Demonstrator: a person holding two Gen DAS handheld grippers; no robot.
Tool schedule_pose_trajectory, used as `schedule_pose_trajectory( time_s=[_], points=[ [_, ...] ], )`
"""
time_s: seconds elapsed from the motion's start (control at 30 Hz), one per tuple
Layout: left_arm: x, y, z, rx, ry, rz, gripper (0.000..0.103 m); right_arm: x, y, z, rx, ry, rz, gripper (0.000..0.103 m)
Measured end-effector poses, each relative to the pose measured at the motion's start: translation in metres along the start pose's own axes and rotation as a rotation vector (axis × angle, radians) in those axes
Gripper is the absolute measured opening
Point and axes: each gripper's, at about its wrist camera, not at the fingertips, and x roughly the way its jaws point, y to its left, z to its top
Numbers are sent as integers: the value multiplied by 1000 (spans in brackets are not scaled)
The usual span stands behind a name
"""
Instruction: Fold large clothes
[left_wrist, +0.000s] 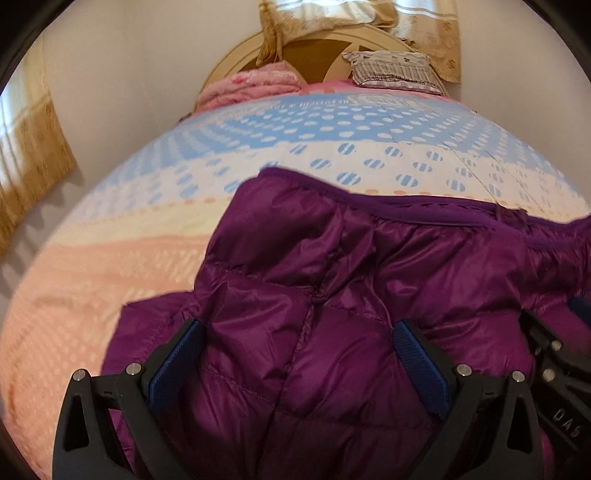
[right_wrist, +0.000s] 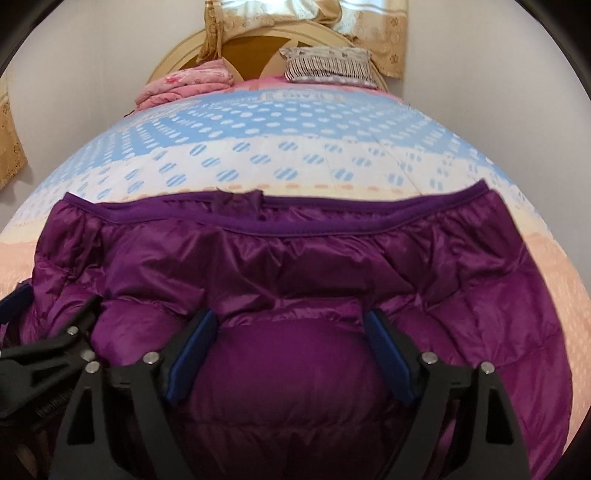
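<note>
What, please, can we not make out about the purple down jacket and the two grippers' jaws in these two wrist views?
- Down jacket: its near part is cut off by the bottom edge in both views, behind the gripper frames; sleeves cannot be told apart.
- Left gripper: jaws wide, puffed fabric between them; contact with the pads is unclear.
- Right gripper: the same; fabric bulges between wide jaws.
- Bedsheet: blurred in the left wrist view.

Glossy purple quilted down jacket (right_wrist: 295, 266), its edge trim a darker violet. Beyond the jacket, bedspread (left_wrist: 332, 129) banded: peach with pale dots, then white with blue-striped dots, then sky blue with white dots. Farther beyond, folded pink floral blanket (right_wrist: 184, 86); grey-and-white striped pillow (right_wrist: 328, 68); gold patterned curtain (left_wrist: 424, 29). Gripper pads (right_wrist: 192, 339) blue on black frames.
</note>
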Motion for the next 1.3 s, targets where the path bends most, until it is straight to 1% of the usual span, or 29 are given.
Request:
schedule_pose_trajectory(
  time_s=[0.2,0.27,0.3,0.4,0.47,0.53,0.57,0.6,0.67,0.77,0.83,0.93,1.0,1.03,1.07,1.1,1.13,1.17,1.2,1.23,1.27,1.3],
  points=[
    [5,0,-3,1,29,-20,102,6,2,-1,-12,21,-21,91],
    [0,4,-1,-1,36,-34,102,5,0,-2,-8,25,-11,91],
    [-6,8,-1,-7,30,-23,102,4,-1,-3,-8,27,-9,91],
    [-43,26,-11,-28,-28,16,102,-8,-6,-3,-7,34,28,91],
    [-69,49,-26,-56,-64,36,102,-32,-10,-10,5,-7,27,91],
    [-82,73,-44,-89,-72,70,102,-58,-9,-25,-27,-52,-10,93],
    [-87,87,-55,-121,-65,87,102,-64,-9,-32,-25,-62,-21,96],
    [-88,102,-69,-168,-46,84,102,-70,-9,-42,-22,-67,-28,97],
    [-86,119,-90,-245,-12,29,102,-70,-6,-58,-40,-68,-62,99],
    [-73,126,-106,-307,48,-56,102,-60,4,-72,-97,-72,-113,99],
    [-75,122,-108,-314,27,-87,102,-57,6,-69,-112,-52,-131,101],
    [-80,113,-107,-305,-10,-140,102,-54,2,-68,-100,-37,-118,103],
    [-77,108,-104,-301,-9,-168,95,-56,2,-68,-100,-35,-117,103],
    [-74,105,-105,-299,5,-186,80,-57,1,-68,-101,-36,-116,103],
    [-74,103,-104,-298,8,-194,72,-59,0,-66,-99,-34,-108,103],
    [-77,102,-105,-293,-5,-198,67,-65,-2,-67,-93,-23,-91,103],
    [-79,102,-103,-280,-17,-210,53,-73,-4,-67,-84,-22,-80,103],
    [-79,103,-102,-273,-19,-220,47,-86,-5,-70,-75,-38,-74,103],
    [-80,105,-101,-273,-21,-225,45,-98,-5,-75,-85,-69,-75,103],
    [-80,107,-101,-282,-21,-238,40,-106,-3,-81,-106,-87,-85,103],
    [-80,108,-100,-284,-22,-248,35,-109,-1,-86,-125,-94,-96,103],
    [-81,108,-100,-283,-26,-254,33,-107,1,-93,-146,-87,-104,103]
  ],
)
